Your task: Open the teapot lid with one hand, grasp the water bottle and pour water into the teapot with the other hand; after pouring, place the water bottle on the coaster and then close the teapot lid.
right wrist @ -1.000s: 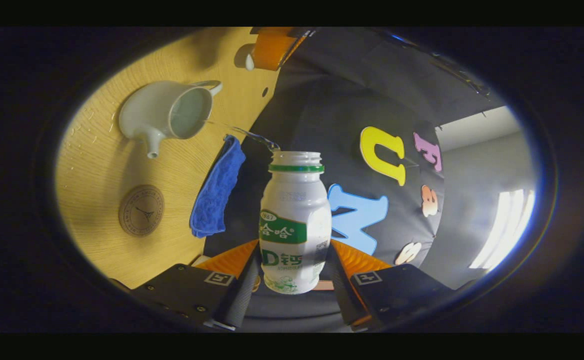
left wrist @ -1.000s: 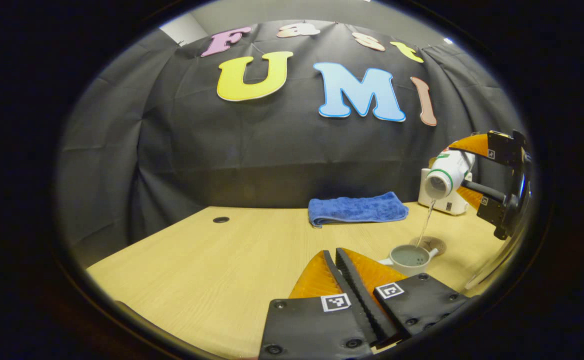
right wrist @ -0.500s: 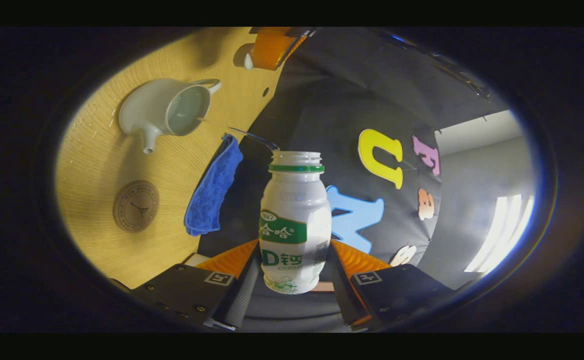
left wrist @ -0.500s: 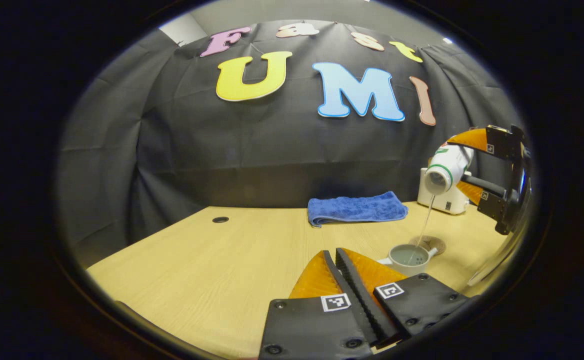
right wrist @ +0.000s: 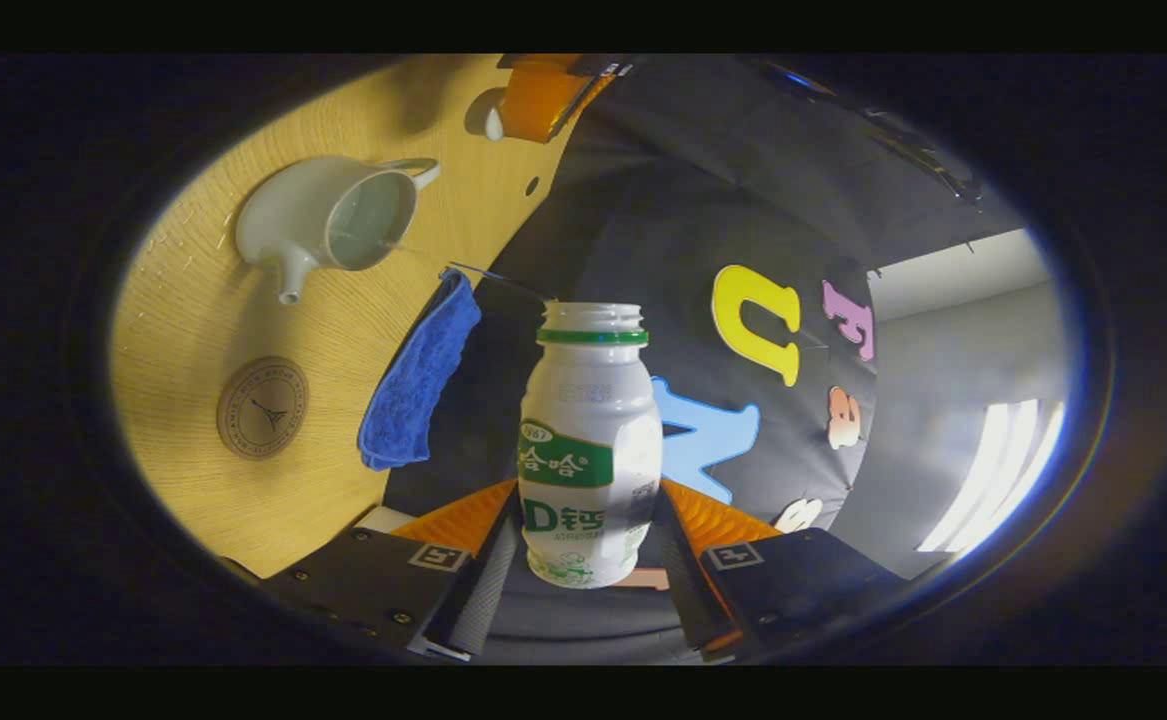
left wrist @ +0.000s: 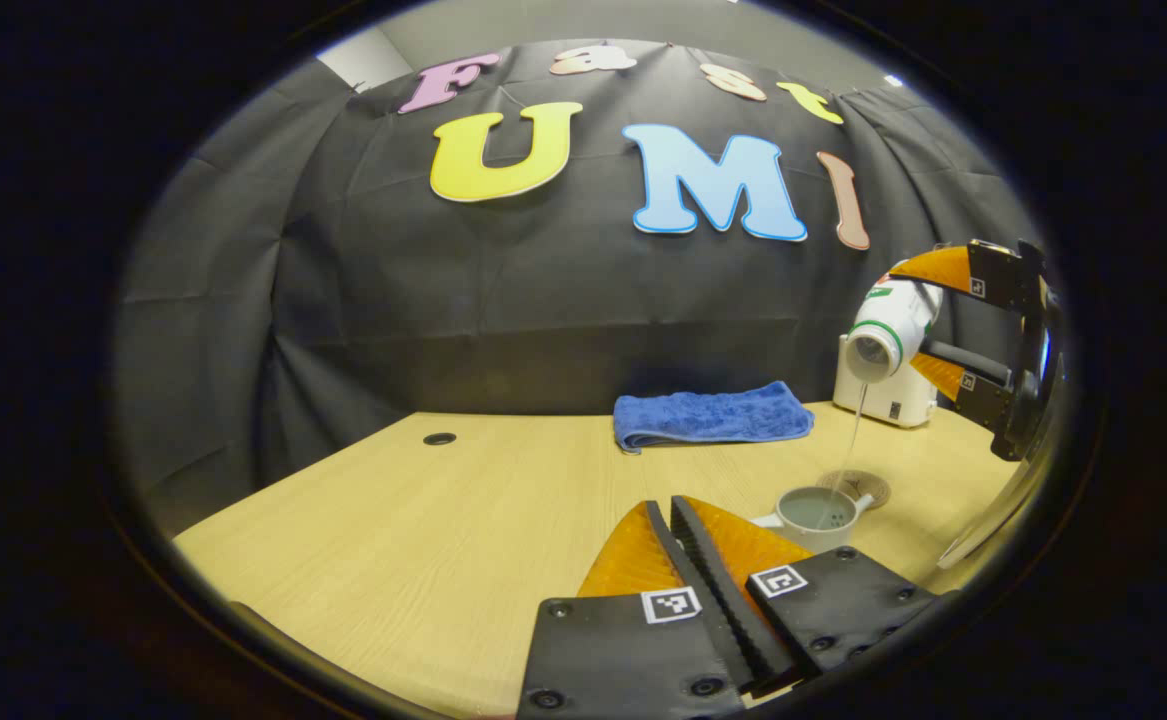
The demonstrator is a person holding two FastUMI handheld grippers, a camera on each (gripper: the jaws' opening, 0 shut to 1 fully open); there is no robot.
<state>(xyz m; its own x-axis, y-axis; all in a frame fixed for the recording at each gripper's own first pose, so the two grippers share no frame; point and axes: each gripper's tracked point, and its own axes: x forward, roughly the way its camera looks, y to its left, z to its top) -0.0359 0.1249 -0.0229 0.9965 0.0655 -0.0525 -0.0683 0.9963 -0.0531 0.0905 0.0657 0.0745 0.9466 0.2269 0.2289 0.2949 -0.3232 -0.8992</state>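
The right hand-held gripper (right wrist: pixel 583 560) clenches the white plastic water bottle with the green label (right wrist: pixel 589 445) by its lower body and tips it on its side, high above the open pale ceramic teapot (right wrist: pixel 328 217) on the light wooden counter (left wrist: pixel 423 540) — so a thin stream falls into the pot's mouth. The left hand-held gripper (left wrist: pixel 665 515) hangs low beside the teapot, fingers pinched on what I judge to be the small white lid (right wrist: pixel 492 123), kept clear of the pour; the round brown coaster (right wrist: pixel 262 408) lies bare just past the pot.
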